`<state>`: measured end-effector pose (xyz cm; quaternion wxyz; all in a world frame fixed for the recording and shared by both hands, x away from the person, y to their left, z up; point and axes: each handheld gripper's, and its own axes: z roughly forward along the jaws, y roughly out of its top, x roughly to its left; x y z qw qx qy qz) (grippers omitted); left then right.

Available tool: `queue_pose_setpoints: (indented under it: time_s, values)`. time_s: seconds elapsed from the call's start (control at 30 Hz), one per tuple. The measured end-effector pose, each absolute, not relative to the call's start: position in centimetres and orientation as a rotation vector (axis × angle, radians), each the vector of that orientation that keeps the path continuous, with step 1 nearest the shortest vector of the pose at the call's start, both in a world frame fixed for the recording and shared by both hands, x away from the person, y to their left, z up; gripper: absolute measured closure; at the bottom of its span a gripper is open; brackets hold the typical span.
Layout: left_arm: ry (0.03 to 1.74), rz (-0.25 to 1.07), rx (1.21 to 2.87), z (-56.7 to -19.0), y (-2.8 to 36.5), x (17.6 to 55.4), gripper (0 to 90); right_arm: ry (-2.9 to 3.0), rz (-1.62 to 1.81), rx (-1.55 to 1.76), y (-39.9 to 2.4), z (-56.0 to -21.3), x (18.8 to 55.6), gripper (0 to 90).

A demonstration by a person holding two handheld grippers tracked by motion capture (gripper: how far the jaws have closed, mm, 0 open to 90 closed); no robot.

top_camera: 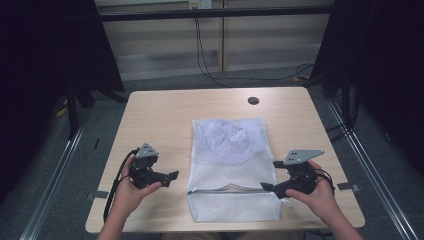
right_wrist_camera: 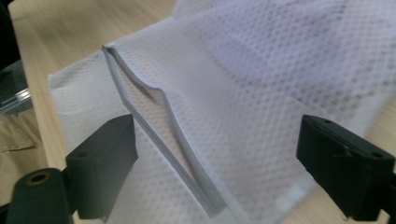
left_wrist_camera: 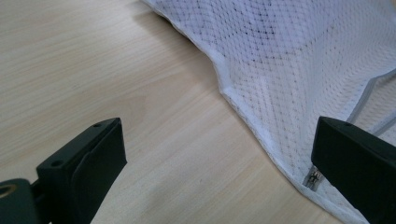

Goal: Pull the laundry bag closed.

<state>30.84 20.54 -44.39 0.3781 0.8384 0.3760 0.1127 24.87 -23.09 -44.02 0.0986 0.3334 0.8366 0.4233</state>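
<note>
A white mesh laundry bag (top_camera: 231,165) lies flat on the wooden table (top_camera: 155,120), something pale bunched inside its far half. A grey zipper (top_camera: 232,190) crosses its near part and gapes partly open (right_wrist_camera: 159,121). My left gripper (top_camera: 172,176) hovers just left of the bag's edge, open, with bare table between its jaws (left_wrist_camera: 205,154); the metal zipper pull (left_wrist_camera: 312,177) shows by its right jaw. My right gripper (top_camera: 266,186) is at the bag's right edge by the zipper end, open, with the mesh (right_wrist_camera: 261,93) and zipper under its jaws, nothing gripped.
A dark round grommet (top_camera: 253,100) sits near the table's far edge. Cables trail over the floor behind the table. Bare tabletop spreads left of the bag and beyond it. A black frame rail (top_camera: 200,14) crosses the back.
</note>
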Motion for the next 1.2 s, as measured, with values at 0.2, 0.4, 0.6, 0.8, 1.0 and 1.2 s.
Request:
queue_pose_setpoints:
  time_s: [0.2,0.4,0.6,0.8,1.0,1.2]
  values:
    - [0.954,0.291,2.143,-44.3,20.7,30.7,2.7,2.553,1.256,0.923,-20.1,-44.0,25.5,13.6]
    - [0.970,0.288,2.135,-44.4,20.8,30.6,2.7,2.579,1.285,0.888,-17.9,-44.0,26.1,13.9]
    - [0.974,0.282,2.148,-44.5,21.0,30.7,2.7,2.607,1.284,0.830,-15.7,-44.1,26.4,16.9]
    - [0.980,0.288,2.145,-44.4,21.0,30.7,2.7,2.627,1.290,0.790,-13.6,-44.4,26.7,19.2]
    - [0.981,0.284,2.145,-44.4,21.2,30.7,2.8,2.647,1.297,0.748,-12.1,-44.7,27.0,22.6]
    - [0.984,0.278,2.138,-44.4,21.3,30.7,2.7,2.674,1.286,0.722,-10.5,-45.3,27.3,25.0]
